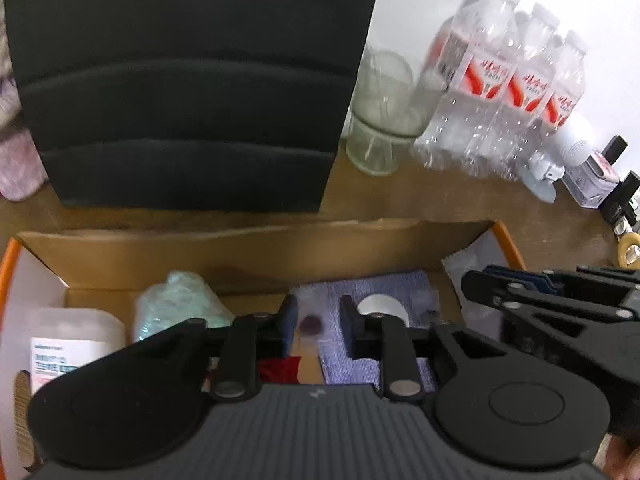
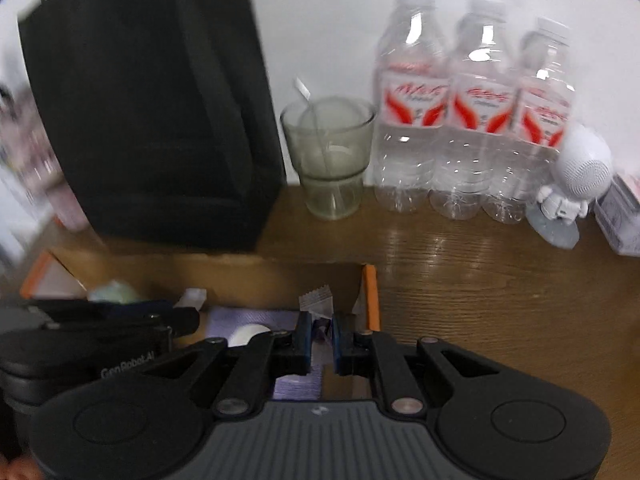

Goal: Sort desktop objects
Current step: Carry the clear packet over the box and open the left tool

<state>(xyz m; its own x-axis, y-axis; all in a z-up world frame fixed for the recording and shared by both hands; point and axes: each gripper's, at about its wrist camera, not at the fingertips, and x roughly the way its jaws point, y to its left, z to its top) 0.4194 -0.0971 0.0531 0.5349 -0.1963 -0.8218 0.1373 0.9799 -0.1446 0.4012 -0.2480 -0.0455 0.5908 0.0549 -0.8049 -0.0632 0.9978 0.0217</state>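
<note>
An open cardboard box with orange edges [image 1: 256, 248] sits on the wooden desk. In it lie a purple cloth [image 1: 384, 288] with a white round piece [image 1: 380, 305] on it, a pale green wrapped bundle [image 1: 176, 300], a white labelled container [image 1: 68, 340] and something red [image 1: 280, 368]. My left gripper [image 1: 319, 320] hangs over the box, open, with a small dark round thing [image 1: 310, 325] showing in the gap. My right gripper [image 2: 321, 340] is beside it at the box's right end [image 2: 370, 292], shut on a small clear sachet [image 2: 318, 303] with a serrated top.
A tall black bag [image 1: 180, 80] stands behind the box. To its right are a glass cup [image 2: 330, 152], three water bottles [image 2: 476, 120], a white astronaut figure [image 2: 576, 176] and a small carton [image 2: 620, 216]. Bare wooden desk [image 2: 480, 288] lies right of the box.
</note>
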